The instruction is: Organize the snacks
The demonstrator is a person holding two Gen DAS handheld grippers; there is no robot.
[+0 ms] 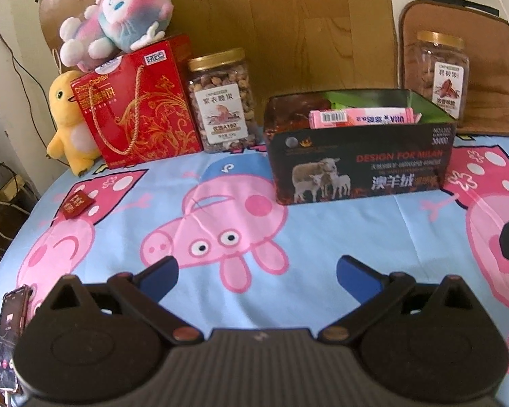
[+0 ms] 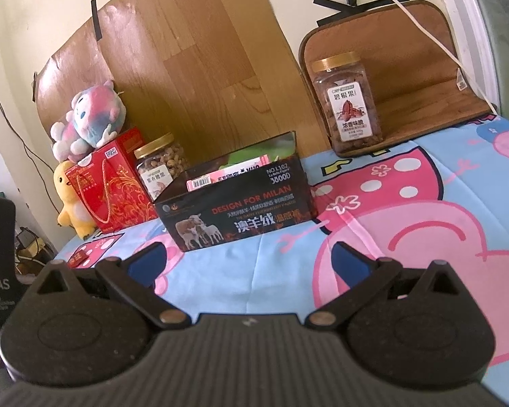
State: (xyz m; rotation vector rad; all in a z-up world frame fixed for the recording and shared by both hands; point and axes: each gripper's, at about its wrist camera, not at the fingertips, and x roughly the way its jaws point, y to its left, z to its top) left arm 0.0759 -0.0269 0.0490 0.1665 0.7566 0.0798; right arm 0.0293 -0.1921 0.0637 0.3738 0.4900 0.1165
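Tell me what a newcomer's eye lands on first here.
First, the bright cartoon pig tablecloth covering the whole table. Next, the open black box standing mid-table with a pink snack packet inside. Then the back left corner: a pink-and-blue plush toy sits on a red gift box, with a nut jar beside it.

The black box [image 1: 359, 166] hides most of what it holds: only the top of a pink packet [image 1: 359, 117] and a bit of green wrapper [image 1: 336, 104] show above its rim. At the lower left of the left wrist view, a phone [image 1: 8, 335] is cut off by the frame edge. The small print on both jar labels is too blurred to read.
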